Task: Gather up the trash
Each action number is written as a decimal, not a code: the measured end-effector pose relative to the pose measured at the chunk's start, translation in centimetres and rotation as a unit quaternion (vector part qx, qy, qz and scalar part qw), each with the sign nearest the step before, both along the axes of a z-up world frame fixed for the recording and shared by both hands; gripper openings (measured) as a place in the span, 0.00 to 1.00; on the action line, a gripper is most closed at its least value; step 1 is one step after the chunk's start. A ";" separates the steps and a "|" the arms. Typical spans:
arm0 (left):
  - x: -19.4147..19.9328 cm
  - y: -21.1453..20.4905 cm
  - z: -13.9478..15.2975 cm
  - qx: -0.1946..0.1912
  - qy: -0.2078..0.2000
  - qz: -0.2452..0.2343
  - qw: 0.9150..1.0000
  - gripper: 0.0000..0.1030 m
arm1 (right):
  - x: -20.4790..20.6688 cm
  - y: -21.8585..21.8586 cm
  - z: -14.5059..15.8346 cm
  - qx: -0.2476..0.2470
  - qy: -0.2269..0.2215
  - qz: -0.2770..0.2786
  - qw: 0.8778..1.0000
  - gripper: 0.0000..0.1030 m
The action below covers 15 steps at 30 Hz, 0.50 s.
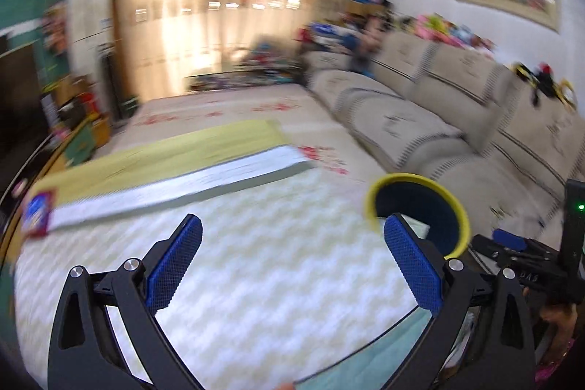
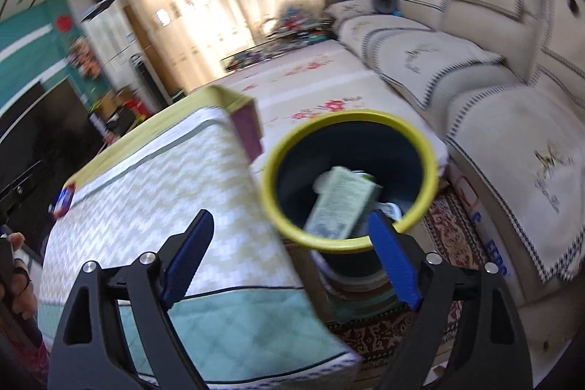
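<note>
A dark blue trash bin with a yellow rim (image 2: 270,170) stands on the floor beside the table's right end. Inside it lies a green and white carton (image 2: 340,203) among other scraps. My right gripper (image 2: 290,216) hangs open just above and in front of the bin with nothing between its blue pads. My left gripper (image 1: 292,222) is open and empty over the table's quilted cloth (image 1: 256,262); the bin's rim (image 1: 373,196) shows just behind its right finger. A red and blue packet (image 1: 36,212) lies at the table's far left edge and shows again as the packet (image 2: 64,200) in the right wrist view.
A long beige sofa (image 2: 475,79) runs along the right, close behind the bin. A patterned rug (image 2: 449,229) lies under the bin. A dark TV (image 2: 44,134) stands at the left. Toys and clutter sit by the curtained window (image 1: 226,6).
</note>
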State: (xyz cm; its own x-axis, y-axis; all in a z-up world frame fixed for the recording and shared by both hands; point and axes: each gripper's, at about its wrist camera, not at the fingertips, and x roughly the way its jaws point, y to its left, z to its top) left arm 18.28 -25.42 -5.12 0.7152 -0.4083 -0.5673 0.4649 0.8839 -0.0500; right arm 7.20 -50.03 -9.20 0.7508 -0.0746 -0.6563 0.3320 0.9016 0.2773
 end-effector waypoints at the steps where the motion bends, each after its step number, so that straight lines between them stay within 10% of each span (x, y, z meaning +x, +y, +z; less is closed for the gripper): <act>1: -0.5 2.1 0.0 -0.005 -0.002 0.022 1.000 0.95 | 0.1 0.9 0.3 -0.006 0.000 0.008 1.000 0.81; 15: -9.4 18.5 0.6 -0.023 -0.044 0.179 0.983 0.95 | -1.8 10.5 5.6 -0.106 -0.045 0.071 0.991 0.90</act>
